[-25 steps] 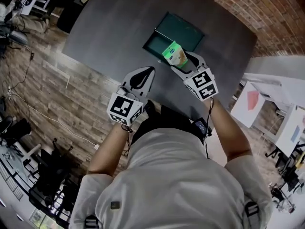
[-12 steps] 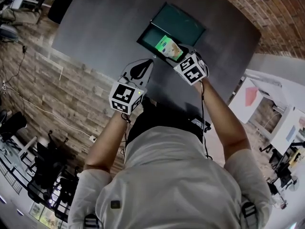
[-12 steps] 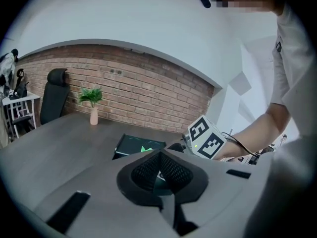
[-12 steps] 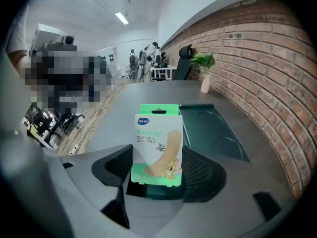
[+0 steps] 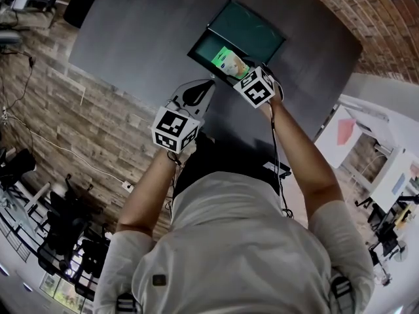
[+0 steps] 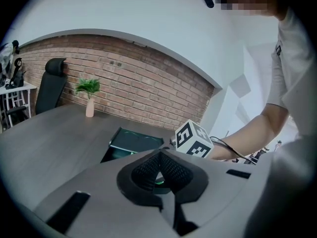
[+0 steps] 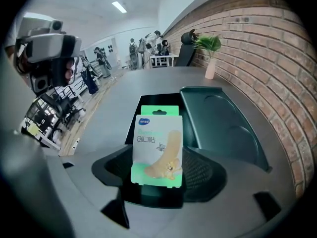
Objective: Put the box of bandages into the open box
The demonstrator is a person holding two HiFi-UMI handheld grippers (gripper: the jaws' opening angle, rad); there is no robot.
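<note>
The box of bandages (image 5: 229,63) is white and green with a plaster pictured on it. My right gripper (image 5: 238,72) is shut on it and holds it upright over the near-left part of the open box (image 5: 252,28), a dark green case with its lid laid back on the grey table (image 5: 144,31). In the right gripper view the box of bandages (image 7: 157,145) stands between the jaws of the right gripper (image 7: 158,176), with the open box (image 7: 220,123) just beyond. My left gripper (image 5: 198,97) is shut and empty, near the table's front edge; its view shows the left gripper (image 6: 159,157) and the open box (image 6: 133,142).
A small potted plant (image 6: 89,95) in a pink vase stands at the table's far side by the brick wall (image 6: 148,88). A black office chair (image 6: 52,83) is at the table's end. Desks and gear stand on the wooden floor (image 5: 85,129) around.
My right gripper has carried the box of bandages forward and left, from beside the open box to over its near part. The left gripper has hardly moved.
</note>
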